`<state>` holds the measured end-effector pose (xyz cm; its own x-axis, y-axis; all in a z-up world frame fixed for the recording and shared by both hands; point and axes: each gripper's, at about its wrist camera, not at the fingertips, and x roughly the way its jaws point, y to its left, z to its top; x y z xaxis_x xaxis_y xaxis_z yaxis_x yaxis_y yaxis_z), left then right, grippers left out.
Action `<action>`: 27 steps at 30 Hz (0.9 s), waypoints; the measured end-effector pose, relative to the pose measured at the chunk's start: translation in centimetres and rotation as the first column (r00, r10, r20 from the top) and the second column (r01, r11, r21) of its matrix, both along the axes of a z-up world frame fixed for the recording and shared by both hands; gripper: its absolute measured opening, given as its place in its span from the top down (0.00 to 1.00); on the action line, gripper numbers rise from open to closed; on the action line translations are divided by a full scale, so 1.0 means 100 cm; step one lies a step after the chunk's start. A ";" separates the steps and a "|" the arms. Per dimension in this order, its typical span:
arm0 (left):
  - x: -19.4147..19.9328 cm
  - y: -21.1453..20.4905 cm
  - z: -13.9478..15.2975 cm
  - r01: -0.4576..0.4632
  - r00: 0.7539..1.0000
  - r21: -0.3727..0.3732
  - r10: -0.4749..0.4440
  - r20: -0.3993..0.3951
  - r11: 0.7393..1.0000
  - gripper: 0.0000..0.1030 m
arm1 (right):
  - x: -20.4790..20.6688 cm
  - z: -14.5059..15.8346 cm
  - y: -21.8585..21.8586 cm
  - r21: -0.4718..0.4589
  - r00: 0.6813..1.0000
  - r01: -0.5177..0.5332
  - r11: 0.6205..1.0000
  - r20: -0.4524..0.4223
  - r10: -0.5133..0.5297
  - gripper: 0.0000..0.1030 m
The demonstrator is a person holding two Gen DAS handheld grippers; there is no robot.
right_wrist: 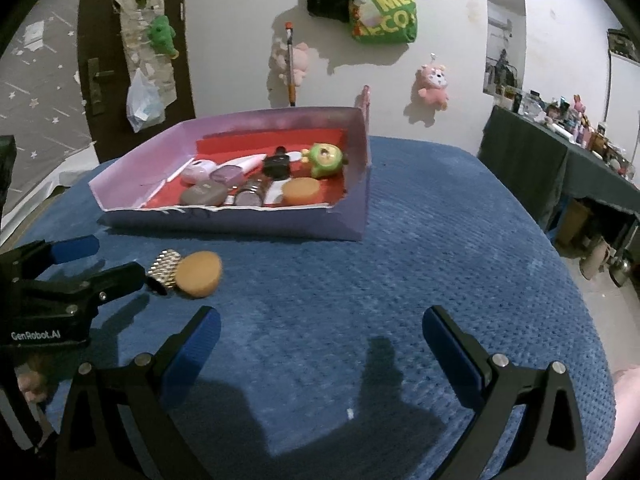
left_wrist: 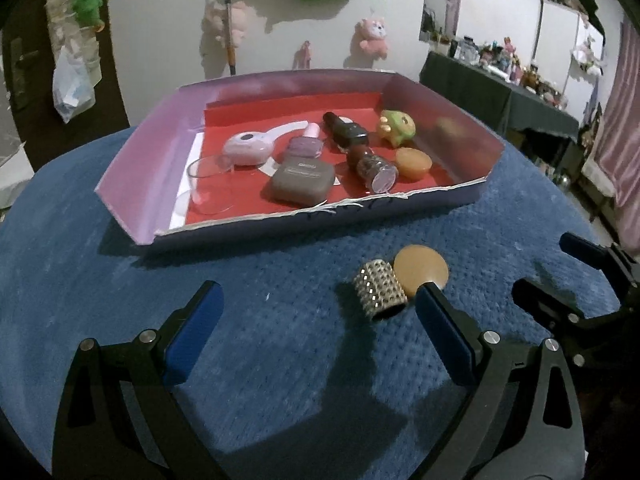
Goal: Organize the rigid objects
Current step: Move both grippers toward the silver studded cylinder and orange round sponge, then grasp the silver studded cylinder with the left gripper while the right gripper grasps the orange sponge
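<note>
Jaws wide on left gripper [left_wrist: 320,312] and right gripper [right_wrist: 322,334]; tray [left_wrist: 132,168] holds green toy [left_wrist: 396,126], bottles, case.

"GenRobot.AI" on the left gripper [right_wrist: 120,264]; partial "ME", "ECO" on the green bag [right_wrist: 384,12].

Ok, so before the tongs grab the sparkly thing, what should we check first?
1. Left tongs open: ok, blue pads spread wide.
2. Right tongs open and holding nothing: ok.
3. Studded silver cylinder reachable: ok, it lies on its side on the blue cloth, just ahead of the left tongs.
4. Cylinder standing alone: not ok, the tan round disc sits right against it and could get nudged.
5. Space in the tray: ok, bare red floor shows near the back wall.
6. Cylinder's weight or slipperiness: cannot tell.
</note>
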<state>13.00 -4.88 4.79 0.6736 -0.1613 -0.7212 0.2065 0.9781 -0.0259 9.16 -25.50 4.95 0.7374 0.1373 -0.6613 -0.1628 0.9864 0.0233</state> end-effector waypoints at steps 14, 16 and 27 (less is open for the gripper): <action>0.009 0.026 -0.006 -0.031 0.999 0.065 0.033 -0.020 0.997 0.05 | 0.020 0.001 0.008 0.060 0.993 -0.079 0.995 -0.087 0.084 0.00; 0.012 0.032 -0.005 -0.039 0.999 0.079 0.041 -0.019 0.996 0.05 | 0.024 0.001 0.016 0.073 0.987 -0.121 0.990 -0.095 0.128 0.00; 0.029 0.031 -0.005 0.099 0.994 0.036 -0.097 -0.052 0.994 0.05 | 0.043 -0.012 0.059 0.015 0.930 -0.325 0.946 -0.175 0.322 0.00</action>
